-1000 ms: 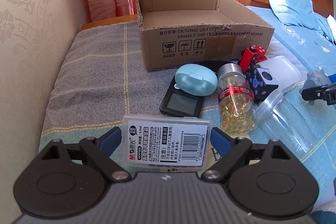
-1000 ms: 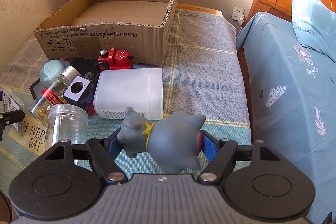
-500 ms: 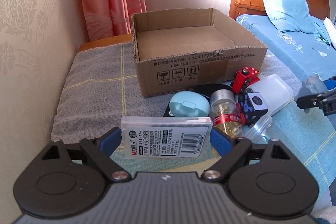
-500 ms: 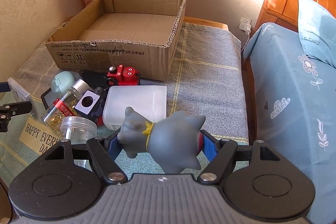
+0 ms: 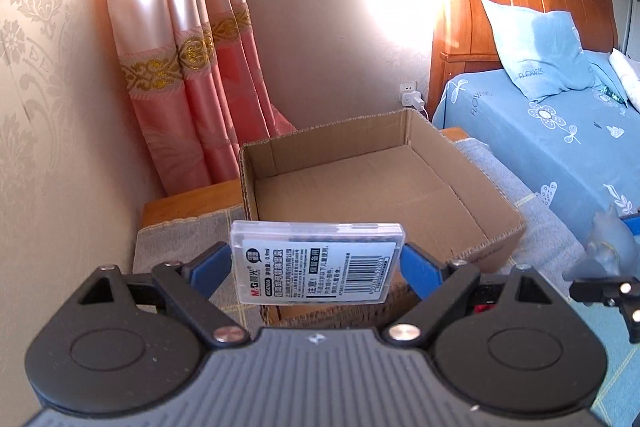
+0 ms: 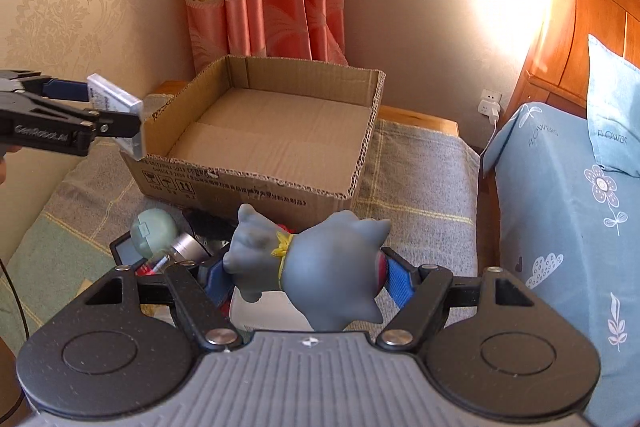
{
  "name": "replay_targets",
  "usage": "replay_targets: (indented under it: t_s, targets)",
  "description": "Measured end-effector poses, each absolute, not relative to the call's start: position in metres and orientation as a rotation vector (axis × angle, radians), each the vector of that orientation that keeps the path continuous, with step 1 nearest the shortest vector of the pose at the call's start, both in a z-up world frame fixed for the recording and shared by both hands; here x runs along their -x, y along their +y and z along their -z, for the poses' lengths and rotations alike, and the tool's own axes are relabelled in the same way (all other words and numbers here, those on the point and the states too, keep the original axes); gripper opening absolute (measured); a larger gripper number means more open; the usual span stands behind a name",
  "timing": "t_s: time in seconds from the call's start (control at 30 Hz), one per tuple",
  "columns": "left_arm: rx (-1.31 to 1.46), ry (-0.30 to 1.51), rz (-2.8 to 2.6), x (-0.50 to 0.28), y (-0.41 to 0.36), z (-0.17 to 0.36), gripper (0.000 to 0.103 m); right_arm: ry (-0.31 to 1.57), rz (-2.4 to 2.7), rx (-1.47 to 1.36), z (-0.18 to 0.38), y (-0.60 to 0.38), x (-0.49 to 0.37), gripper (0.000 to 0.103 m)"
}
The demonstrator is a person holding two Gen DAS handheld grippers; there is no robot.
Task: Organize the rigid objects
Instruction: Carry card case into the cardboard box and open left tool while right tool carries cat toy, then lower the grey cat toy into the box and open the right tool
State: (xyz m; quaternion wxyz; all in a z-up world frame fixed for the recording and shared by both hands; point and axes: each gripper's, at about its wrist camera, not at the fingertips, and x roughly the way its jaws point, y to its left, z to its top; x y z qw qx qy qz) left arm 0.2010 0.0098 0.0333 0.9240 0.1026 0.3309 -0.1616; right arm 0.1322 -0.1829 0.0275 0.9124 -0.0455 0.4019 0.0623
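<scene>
Nearest, the right gripper [image 6: 304, 277] has its fingers pinching a grey toy figure [image 6: 320, 267] above the clutter; its rounded body could squirm loose. Further left, the left gripper [image 5: 316, 263] clamps a clear plastic case [image 5: 316, 261] at the cardboard box [image 6: 280, 131] rim, which it might clip.

We read "M&G" beside a barcode on the label of the clear plastic case [image 5: 316, 263]. "GenRobot.AI" runs along the left gripper [image 6: 116, 115]. "FLOWERS" is printed on the blue pillow [image 5: 532, 51]. Black handling symbols mark the cardboard box [image 6: 256, 187]; its small print is unreadable.
</scene>
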Motion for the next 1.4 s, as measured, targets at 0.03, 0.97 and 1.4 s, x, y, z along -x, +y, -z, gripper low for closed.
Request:
replay_targets:
  t_s: [0.03, 0.97, 1.4]
  targets:
    - [-0.21, 0.683, 0.331, -0.21, 0.007, -0.034, 0.091, 0.822, -0.132, 0.094, -0.029, -0.183, -0.135, 0.079]
    - [-0.173, 0.669, 0.236, -0.237, 0.006, -0.021, 0.1, 0.814, -0.165, 0.141, -0.032, -0.17, -0.184, 0.079]
    - [-0.061, 0.738, 0.105, -0.15, 0.05, 0.012, 0.1, 0.811, -0.196, 0.22, -0.035, -0.14, -0.248, 0.079]
